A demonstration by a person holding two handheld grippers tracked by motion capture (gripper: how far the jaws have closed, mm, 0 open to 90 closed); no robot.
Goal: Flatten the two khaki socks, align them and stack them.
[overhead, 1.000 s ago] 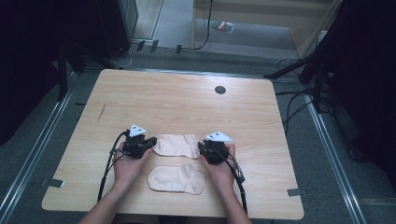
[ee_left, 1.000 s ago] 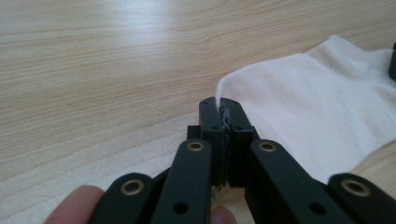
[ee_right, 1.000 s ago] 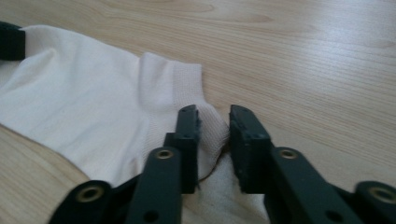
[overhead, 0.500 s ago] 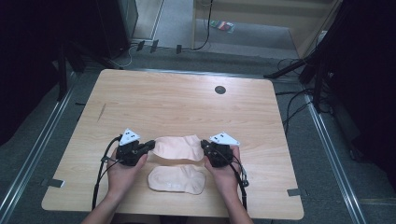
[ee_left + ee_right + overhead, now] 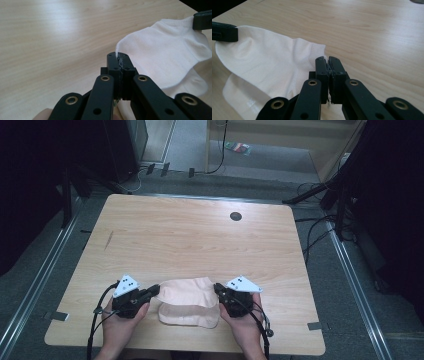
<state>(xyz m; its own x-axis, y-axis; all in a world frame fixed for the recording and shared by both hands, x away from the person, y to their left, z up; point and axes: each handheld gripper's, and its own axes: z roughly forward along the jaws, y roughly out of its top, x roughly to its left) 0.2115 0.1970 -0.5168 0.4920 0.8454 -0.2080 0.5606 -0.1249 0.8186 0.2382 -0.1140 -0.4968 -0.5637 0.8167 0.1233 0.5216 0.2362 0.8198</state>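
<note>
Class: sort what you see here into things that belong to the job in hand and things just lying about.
In the job: upper sock, lower sock, left gripper, right gripper, both shut on the upper sock.
Lying about: table hole cap, floor cables, packet on the floor.

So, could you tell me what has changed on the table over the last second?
Both grippers, left and right, have carried the upper sock toward the person, so it now overlaps the lower sock. Each stays clamped on one end of it. The lower sock and the table are unchanged.
</note>
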